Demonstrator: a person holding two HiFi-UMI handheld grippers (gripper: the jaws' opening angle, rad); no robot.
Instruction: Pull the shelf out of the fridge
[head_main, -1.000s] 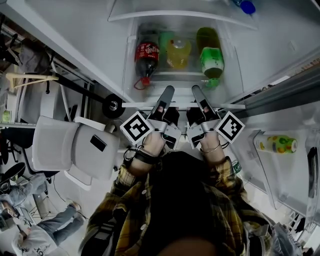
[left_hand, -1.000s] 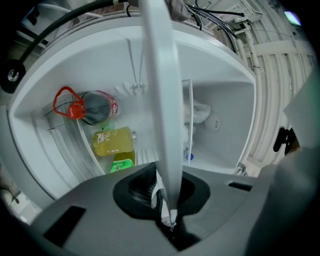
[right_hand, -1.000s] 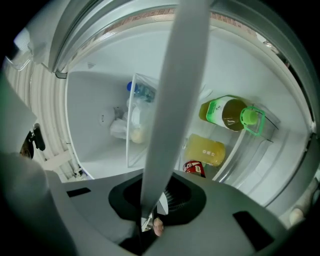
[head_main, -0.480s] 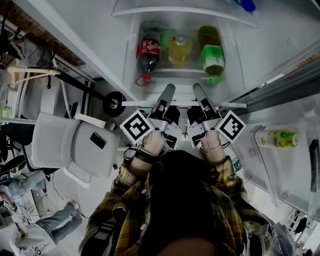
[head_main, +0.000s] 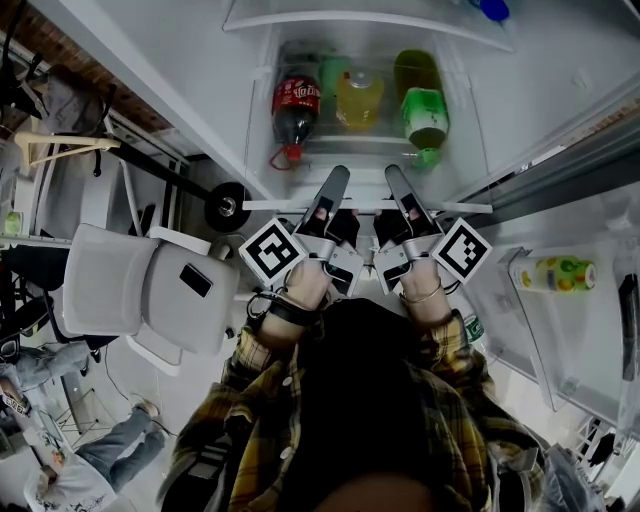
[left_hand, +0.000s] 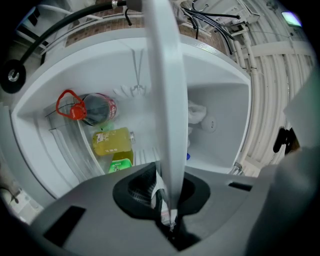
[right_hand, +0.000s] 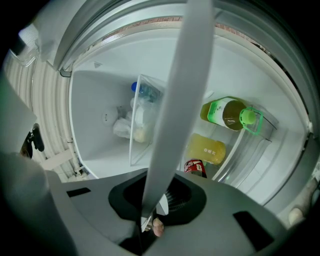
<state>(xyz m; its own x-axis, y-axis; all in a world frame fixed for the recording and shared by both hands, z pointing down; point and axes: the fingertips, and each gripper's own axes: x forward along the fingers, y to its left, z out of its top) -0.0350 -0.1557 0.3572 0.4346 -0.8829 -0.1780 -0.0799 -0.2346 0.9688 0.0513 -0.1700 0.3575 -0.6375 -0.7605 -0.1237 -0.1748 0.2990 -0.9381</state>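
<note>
Fingers of my left gripper (head_main: 336, 181) and right gripper (head_main: 393, 177) are pinched narrow on the shelf (head_main: 462, 209) front edge, side by side. The shelf sits in the open fridge (head_main: 462, 95), with bottles (head_main: 296, 108) behind.

The left tongs (head_main: 335, 180) and right tongs (head_main: 395, 178) pinch the front rim of the shelf (head_main: 465, 209), side by side. Beyond that rim lie a cola bottle (head_main: 295, 110), a yellow bottle (head_main: 358, 100) and a green bottle (head_main: 424, 115). Left of it stands a white chair (head_main: 150, 290).
</note>
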